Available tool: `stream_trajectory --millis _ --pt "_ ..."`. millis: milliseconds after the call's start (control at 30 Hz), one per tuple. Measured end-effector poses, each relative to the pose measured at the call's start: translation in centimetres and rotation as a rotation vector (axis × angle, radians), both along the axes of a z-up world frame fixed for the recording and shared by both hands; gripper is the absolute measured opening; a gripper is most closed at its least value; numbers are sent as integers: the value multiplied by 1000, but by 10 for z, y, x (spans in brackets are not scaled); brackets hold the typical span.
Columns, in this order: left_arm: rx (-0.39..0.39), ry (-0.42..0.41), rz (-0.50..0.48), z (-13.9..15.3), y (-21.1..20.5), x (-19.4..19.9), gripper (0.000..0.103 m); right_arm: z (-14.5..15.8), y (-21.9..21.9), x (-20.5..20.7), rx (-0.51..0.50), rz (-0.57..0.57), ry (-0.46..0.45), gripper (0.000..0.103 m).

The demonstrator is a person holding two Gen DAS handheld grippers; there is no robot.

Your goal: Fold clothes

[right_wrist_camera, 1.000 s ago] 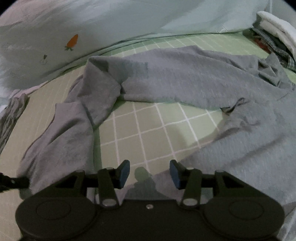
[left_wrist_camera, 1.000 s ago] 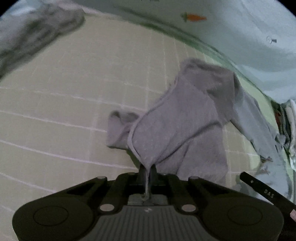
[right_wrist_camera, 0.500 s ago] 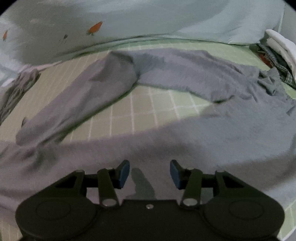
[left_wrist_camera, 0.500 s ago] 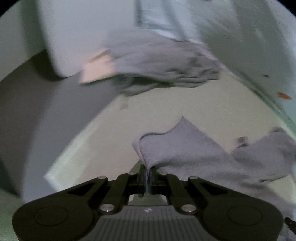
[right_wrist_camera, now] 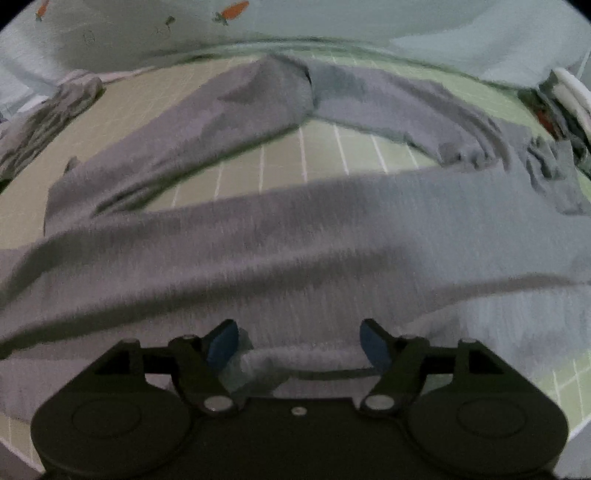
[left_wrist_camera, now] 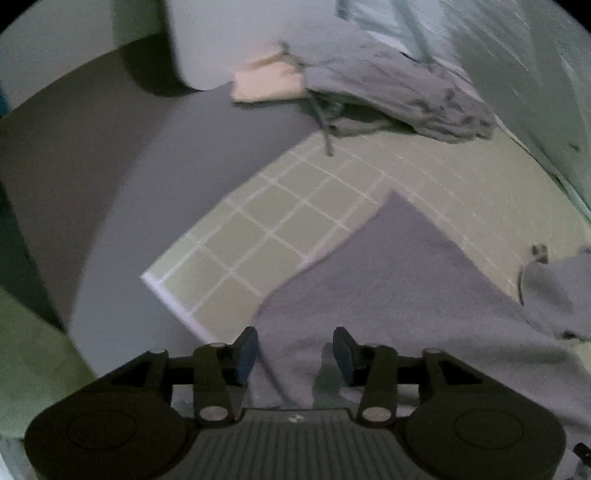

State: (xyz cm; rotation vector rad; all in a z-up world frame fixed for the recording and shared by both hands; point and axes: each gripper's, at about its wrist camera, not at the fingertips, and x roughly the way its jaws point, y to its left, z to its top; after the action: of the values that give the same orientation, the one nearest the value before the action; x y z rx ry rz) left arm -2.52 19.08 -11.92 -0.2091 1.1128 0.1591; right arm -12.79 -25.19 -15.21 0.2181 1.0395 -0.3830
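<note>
A grey long-sleeved garment lies spread on the green checked bed sheet, its sleeves stretched toward the back. One corner of it shows in the left wrist view, lying flat near the sheet's corner. My left gripper is open just above this cloth, holding nothing. My right gripper is open over the garment's near hem, where a rolled edge lies between the blue pads without being pinched.
A crumpled grey garment and a cream cloth lie at the far edge of the bed. The sheet's corner borders grey floor. A pale carrot-print quilt lies behind. Folded clothes sit at right.
My left gripper carried the garment's corner out to the left, laid it on the sheet and opened. My right gripper opened wider and moved forward over the hem as the garment spread flat.
</note>
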Motion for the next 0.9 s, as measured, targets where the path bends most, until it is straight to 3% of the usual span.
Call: stream_trajectory --millis 267,433,733,900 --pt "-14 -5 -117 1 -36 8 58 1 -3 -34 32 -38 37 81" --pt "-12 -47 -215 8 -78 13 71 8 -24 -58 66 -111 -17 85" --pt "-15 -90 -348 28 -173 -18 81 9 -148 -125 227 -494 -156 89" --pt "6 -71 -381 25 -232 -45 82 9 -232 -160 249 -654 -216 92"
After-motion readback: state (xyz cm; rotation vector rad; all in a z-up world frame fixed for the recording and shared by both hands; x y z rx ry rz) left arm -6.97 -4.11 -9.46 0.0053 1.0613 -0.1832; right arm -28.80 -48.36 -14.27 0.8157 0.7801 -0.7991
